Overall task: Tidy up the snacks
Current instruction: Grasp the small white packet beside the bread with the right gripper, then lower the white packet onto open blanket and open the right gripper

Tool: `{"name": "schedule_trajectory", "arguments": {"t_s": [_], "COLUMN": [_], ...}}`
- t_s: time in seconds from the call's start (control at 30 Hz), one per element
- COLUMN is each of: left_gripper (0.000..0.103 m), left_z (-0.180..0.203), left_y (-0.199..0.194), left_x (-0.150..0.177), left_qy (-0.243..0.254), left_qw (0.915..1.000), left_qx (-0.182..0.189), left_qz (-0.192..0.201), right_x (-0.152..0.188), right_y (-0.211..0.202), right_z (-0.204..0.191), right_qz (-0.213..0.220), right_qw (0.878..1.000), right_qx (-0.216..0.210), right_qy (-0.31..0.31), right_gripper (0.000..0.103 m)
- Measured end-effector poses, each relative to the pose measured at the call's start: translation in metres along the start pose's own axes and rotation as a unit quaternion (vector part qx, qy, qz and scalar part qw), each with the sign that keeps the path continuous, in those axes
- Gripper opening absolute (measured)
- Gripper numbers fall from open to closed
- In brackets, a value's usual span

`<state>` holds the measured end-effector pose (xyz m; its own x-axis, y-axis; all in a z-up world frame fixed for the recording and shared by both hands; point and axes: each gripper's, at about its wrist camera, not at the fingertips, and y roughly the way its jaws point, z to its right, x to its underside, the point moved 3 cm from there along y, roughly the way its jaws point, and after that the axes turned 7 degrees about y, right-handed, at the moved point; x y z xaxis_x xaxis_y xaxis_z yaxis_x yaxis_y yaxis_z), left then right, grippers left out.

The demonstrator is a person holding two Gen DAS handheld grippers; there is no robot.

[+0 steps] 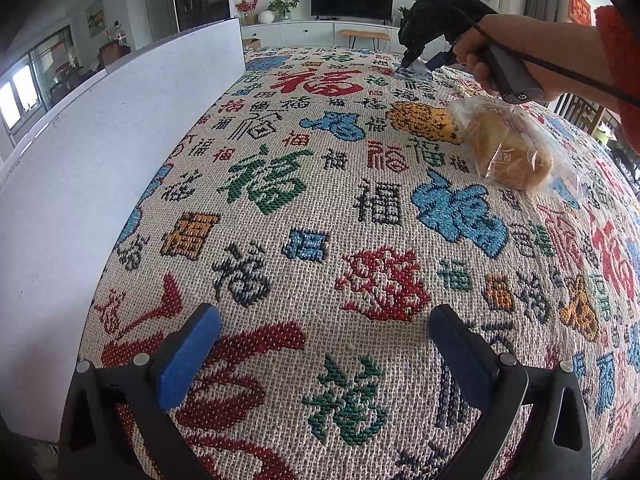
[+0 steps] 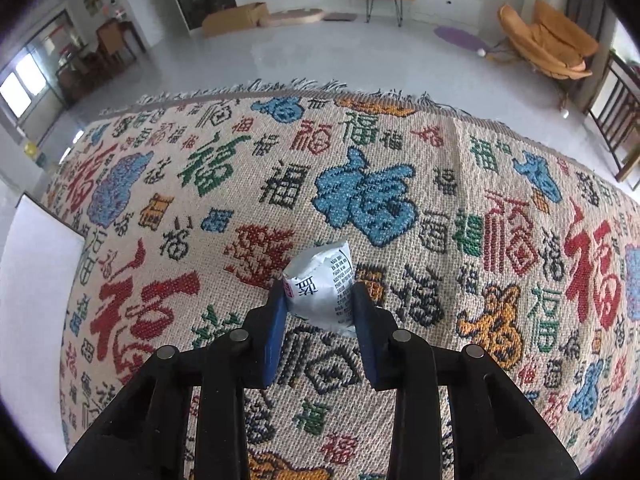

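Note:
A small silver snack packet (image 2: pixel 322 290) with black print lies on the patterned cloth (image 2: pixel 360 200). My right gripper (image 2: pixel 320 306) is shut on it, a blue pad pressing each side. In the left wrist view the same gripper (image 1: pixel 418 66), held by a hand (image 1: pixel 476 60), reaches down at the far end of the cloth with the silver packet (image 1: pixel 422 72) at its tips. A clear bag of golden bread (image 1: pixel 508 148) lies on the cloth to the right. My left gripper (image 1: pixel 324 320) hovers over the cloth (image 1: pixel 304 208), open, with nothing between its fingers.
A tall white board or box wall (image 1: pixel 80 168) runs along the cloth's left side, and shows as a white panel (image 2: pixel 36 288) in the right wrist view. The cloth's fringed far edge (image 2: pixel 280 88) ends over a grey floor. A wooden chair (image 2: pixel 616 112) stands at the right.

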<state>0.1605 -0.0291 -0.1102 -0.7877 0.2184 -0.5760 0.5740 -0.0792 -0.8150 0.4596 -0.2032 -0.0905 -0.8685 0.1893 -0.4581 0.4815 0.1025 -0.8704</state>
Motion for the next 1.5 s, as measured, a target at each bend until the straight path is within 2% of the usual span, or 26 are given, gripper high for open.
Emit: {"name": "schedule_trajectory", "arguments": {"t_s": [0.2, 0.33, 0.6, 0.77, 0.9, 1.07, 1.17, 1.23, 1.37, 1.5], "left_gripper": [0.103, 0.103, 0.103, 0.103, 0.103, 0.103, 0.103, 0.103, 0.103, 0.103], "left_z": [0.0, 0.0, 0.001, 0.0, 0.0, 0.0, 0.0, 0.0, 0.0, 0.0], "left_y": [0.0, -0.001, -0.001, -0.001, -0.001, -0.001, -0.002, -0.001, -0.001, -0.002], "left_x": [0.0, 0.001, 0.0, 0.001, 0.001, 0.001, 0.001, 0.001, 0.001, 0.002], "left_qy": [0.0, 0.0, 0.0, 0.0, 0.0, 0.0, 0.0, 0.0, 0.0, 0.0], "left_qw": [1.0, 1.0, 1.0, 1.0, 1.0, 1.0, 1.0, 1.0, 1.0, 1.0], "left_qx": [0.0, 0.0, 0.001, 0.001, 0.001, 0.001, 0.002, 0.002, 0.001, 0.002], "left_qz": [0.0, 0.0, 0.0, 0.0, 0.0, 0.0, 0.0, 0.0, 0.0, 0.0], "right_x": [0.006, 0.026, 0.105, 0.171, 0.216, 0.251, 0.26, 0.264, 0.274, 0.279], "right_y": [-0.044, -0.088, -0.145, -0.157, -0.161, -0.157, -0.153, -0.147, -0.141, -0.141], "right_z": [0.006, 0.028, 0.13, 0.183, 0.194, 0.186, 0.182, 0.18, 0.176, 0.177], "right_qz": [0.019, 0.026, 0.027, -0.005, -0.018, -0.007, 0.018, 0.03, 0.064, 0.091], "right_qw": [0.999, 0.997, 0.998, 0.993, 0.993, 0.998, 0.999, 0.999, 0.997, 0.995], "right_qx": [-0.046, -0.066, -0.031, -0.048, -0.048, -0.012, 0.005, 0.014, 0.043, 0.041], "right_qy": [0.016, 0.01, 0.045, 0.105, 0.109, 0.06, 0.038, 0.022, -0.017, -0.016], "right_gripper": [0.032, 0.032, 0.032, 0.033, 0.033, 0.033, 0.041, 0.071, 0.075, 0.079]}}
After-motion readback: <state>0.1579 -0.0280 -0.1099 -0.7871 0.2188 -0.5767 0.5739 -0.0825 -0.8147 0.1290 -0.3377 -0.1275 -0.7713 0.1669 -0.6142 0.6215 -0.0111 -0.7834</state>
